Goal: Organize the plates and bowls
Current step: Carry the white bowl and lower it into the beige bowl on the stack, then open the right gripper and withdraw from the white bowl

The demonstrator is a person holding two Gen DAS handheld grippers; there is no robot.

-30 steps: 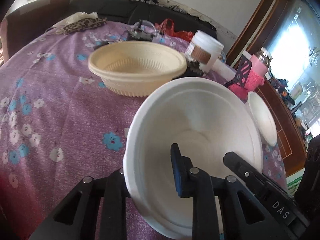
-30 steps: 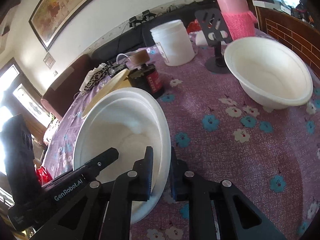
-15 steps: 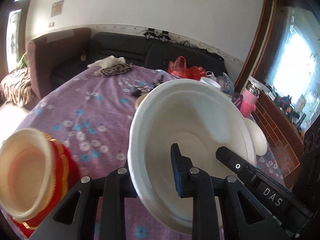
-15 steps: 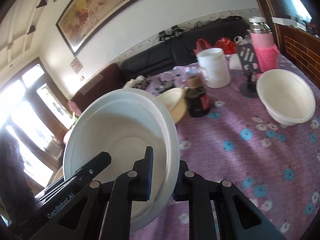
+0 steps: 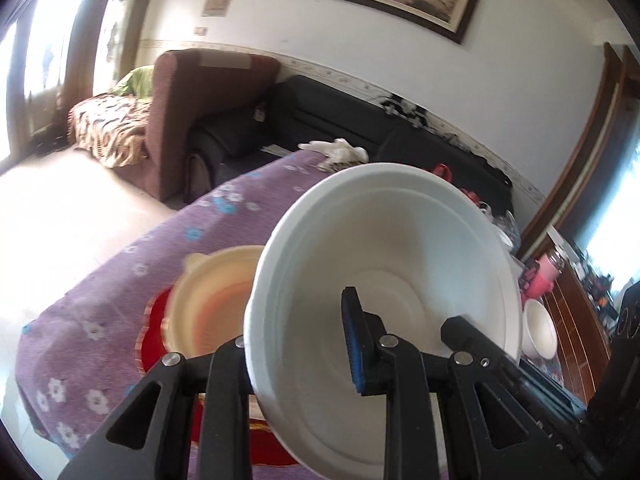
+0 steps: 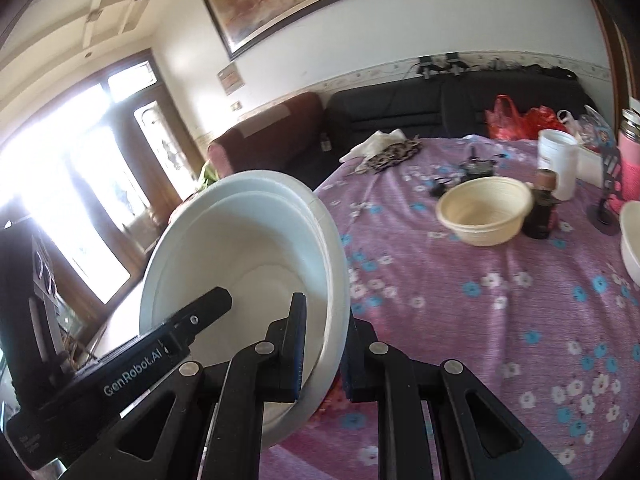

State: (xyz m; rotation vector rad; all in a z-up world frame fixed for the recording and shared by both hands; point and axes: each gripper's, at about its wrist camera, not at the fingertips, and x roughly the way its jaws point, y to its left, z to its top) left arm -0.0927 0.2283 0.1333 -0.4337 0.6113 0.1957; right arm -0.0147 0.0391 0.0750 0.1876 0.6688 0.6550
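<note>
Two grippers are pinching one white bowl [image 5: 384,280] between them, and I am holding it tilted in the air above the purple flowered tablecloth [image 6: 500,300]. The left gripper [image 5: 296,356] is closing on the bowl's left rim, one finger inside and one outside; the right gripper [image 6: 324,344] is clamping the opposite rim the same way, the wall squeezed between its pads. Compared with a second ago, I am carrying the bowl higher and farther left: the cream bowl [image 6: 484,210] that was just ahead is now sitting well off to the right, and a second cream bowl on a red plate [image 5: 208,304] is now appearing just beside the white one's lower left. On the gripper's arm I am reading "GenRobot.AI" [image 6: 136,372]. Another white bowl [image 5: 540,332] is resting far right.
</note>
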